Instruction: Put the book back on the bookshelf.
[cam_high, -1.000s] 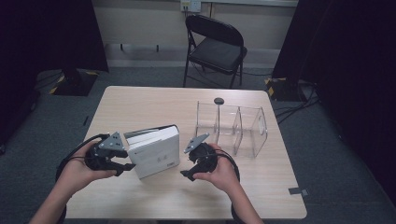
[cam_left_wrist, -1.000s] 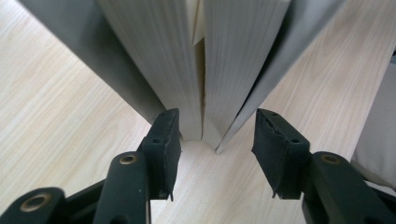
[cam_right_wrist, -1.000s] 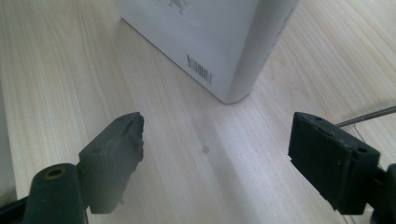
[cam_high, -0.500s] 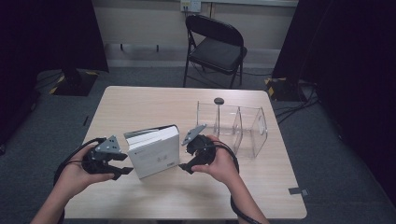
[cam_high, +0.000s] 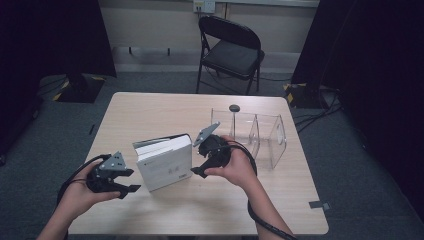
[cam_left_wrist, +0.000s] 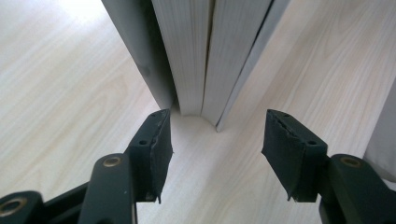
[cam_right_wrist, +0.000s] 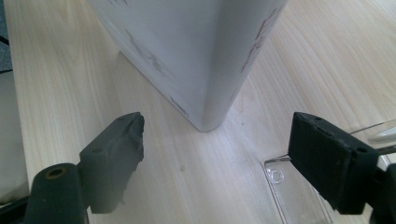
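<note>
You had the book (cam_high: 165, 162) standing on edge mid-table between both grippers, left gripper (cam_high: 131, 180) just opened and empty at its page edge, right gripper (cam_high: 196, 171) wide at its spine.

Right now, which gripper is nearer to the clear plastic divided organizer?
Right. The right gripper is just beside the clear plastic divided organizer; the left gripper sits beyond the white book.

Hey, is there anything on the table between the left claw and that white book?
Nothing: in the left gripper view, only bare table separates the open left claw from the standing book; the high view agrees.
</note>
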